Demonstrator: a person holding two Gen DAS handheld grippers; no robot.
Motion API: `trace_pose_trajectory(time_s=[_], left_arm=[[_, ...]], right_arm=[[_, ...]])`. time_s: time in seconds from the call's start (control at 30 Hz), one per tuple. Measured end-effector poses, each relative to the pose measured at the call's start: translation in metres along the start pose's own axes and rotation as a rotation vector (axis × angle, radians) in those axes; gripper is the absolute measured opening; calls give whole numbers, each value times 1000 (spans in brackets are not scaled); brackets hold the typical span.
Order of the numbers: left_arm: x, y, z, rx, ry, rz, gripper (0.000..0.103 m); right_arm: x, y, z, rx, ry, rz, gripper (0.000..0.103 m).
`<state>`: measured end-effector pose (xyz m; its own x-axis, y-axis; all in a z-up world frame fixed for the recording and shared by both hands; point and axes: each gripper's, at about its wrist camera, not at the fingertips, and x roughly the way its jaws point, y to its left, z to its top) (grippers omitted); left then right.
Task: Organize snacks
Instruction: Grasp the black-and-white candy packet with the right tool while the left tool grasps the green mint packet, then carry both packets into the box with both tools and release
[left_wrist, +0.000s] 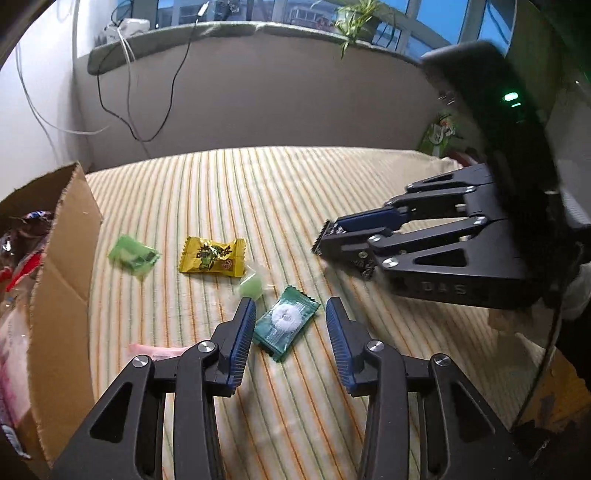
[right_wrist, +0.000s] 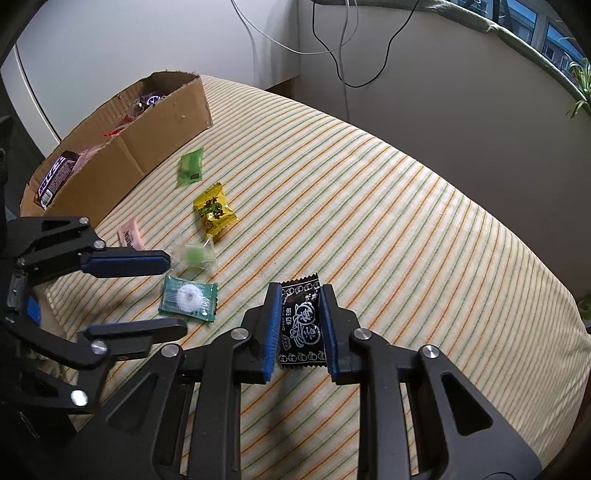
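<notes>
Several wrapped candies lie on a striped cloth. My left gripper (left_wrist: 290, 319) is open, its jaws on either side of a dark green candy with a white ring (left_wrist: 286, 322), also in the right wrist view (right_wrist: 188, 297). My right gripper (right_wrist: 300, 301) is shut on a black candy wrapper (right_wrist: 301, 325); it shows from the side in the left wrist view (left_wrist: 325, 240). A yellow candy (left_wrist: 212, 256) (right_wrist: 214, 212), a light green wrapper (left_wrist: 133, 254) (right_wrist: 191, 170), a clear-wrapped green candy (left_wrist: 251, 286) (right_wrist: 195, 254) and a pink wrapper (left_wrist: 159, 350) (right_wrist: 130, 233) lie nearby.
A cardboard box (right_wrist: 147, 144) holding several snacks stands at the left of the cloth, its flap (left_wrist: 62, 288) close to my left gripper. Cables hang on the wall behind. A green packet (left_wrist: 439, 133) sits at the far right edge.
</notes>
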<state>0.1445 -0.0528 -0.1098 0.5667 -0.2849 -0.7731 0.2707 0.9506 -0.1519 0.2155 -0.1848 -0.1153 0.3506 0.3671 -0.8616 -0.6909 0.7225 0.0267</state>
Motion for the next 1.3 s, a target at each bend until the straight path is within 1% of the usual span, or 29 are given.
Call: trace_pose_trajectory(time_s=[0.13, 0.23, 0.37, 0.53, 0.6, 0.63, 0.73, 0.9, 1.03, 1.17, 1.3], left_arm=[[14, 0, 3, 15, 25, 11, 38], [12, -7, -1, 44, 22, 25, 38], [11, -15, -7, 62, 16, 66, 22], [9, -20, -10, 62, 1, 83, 20], [2, -18, -16, 47, -7, 80, 20], [-7, -19, -25, 38, -13, 79, 20], [-23, -20, -27, 14, -46, 84, 20], [-49, -9, -26, -36, -103, 95, 20], [-73, 5, -25, -79, -151, 111, 20], [-92, 21, -27, -108, -185, 147, 20], [-109, 44, -31, -132, -214, 187, 20]], right_arm=[[-1, -2, -2, 6, -1, 2, 21], [-2, -4, -2, 12, -2, 1, 21], [-3, -7, -4, 22, -3, -1, 21], [-4, -4, -4, 27, -6, -5, 21], [-6, -3, -2, 26, -12, -7, 21], [-8, -2, -2, 26, -17, -8, 21], [-15, 2, 1, 22, -32, -8, 21], [-29, 13, 7, 8, -63, -13, 21], [-44, 27, 18, -9, -104, -2, 21], [-55, 46, 32, -34, -138, 10, 21], [-56, 64, 47, -58, -158, 27, 20]])
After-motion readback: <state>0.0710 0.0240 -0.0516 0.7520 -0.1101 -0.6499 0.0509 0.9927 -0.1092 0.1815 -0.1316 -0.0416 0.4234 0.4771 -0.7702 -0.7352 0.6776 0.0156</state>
